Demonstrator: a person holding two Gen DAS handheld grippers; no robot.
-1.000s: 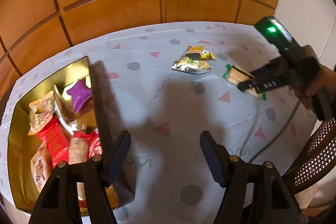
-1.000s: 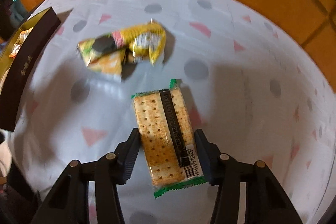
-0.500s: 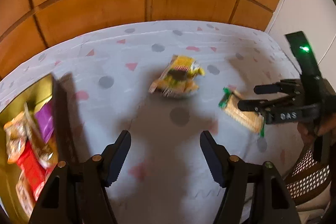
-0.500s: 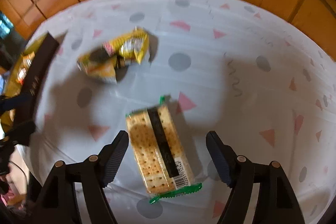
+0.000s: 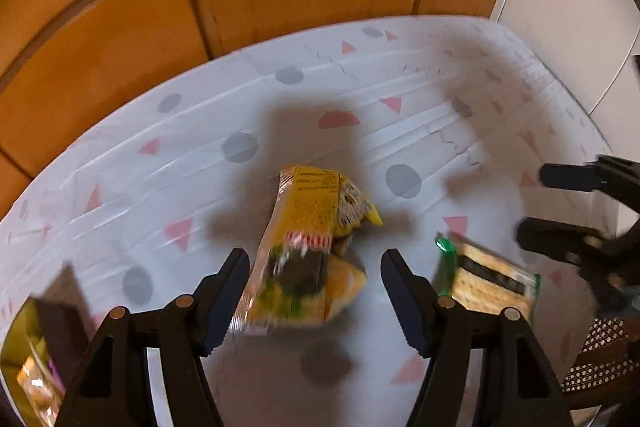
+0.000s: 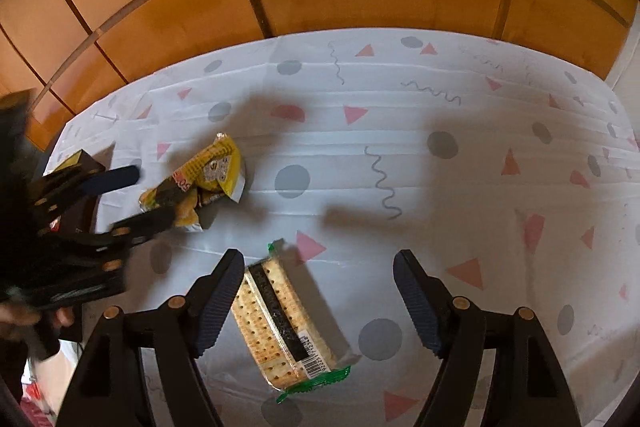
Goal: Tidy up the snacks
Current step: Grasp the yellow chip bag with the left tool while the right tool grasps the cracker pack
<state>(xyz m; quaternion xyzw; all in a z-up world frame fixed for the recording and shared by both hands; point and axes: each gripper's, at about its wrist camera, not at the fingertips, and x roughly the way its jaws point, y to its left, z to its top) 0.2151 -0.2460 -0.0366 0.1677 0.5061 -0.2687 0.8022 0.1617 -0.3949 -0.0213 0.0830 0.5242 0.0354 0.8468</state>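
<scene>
Right claw (image 6: 318, 301) open over barcoded cracker pack (image 6: 288, 319).

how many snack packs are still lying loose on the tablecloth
2. The yellow snack pack lies between the left tool's open fingers; the cracker pack lies under the open right tool. More sit in the gold box, partly out of frame.

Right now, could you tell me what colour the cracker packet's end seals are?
Green, clearest in the right wrist view on the cracker packet.
</scene>
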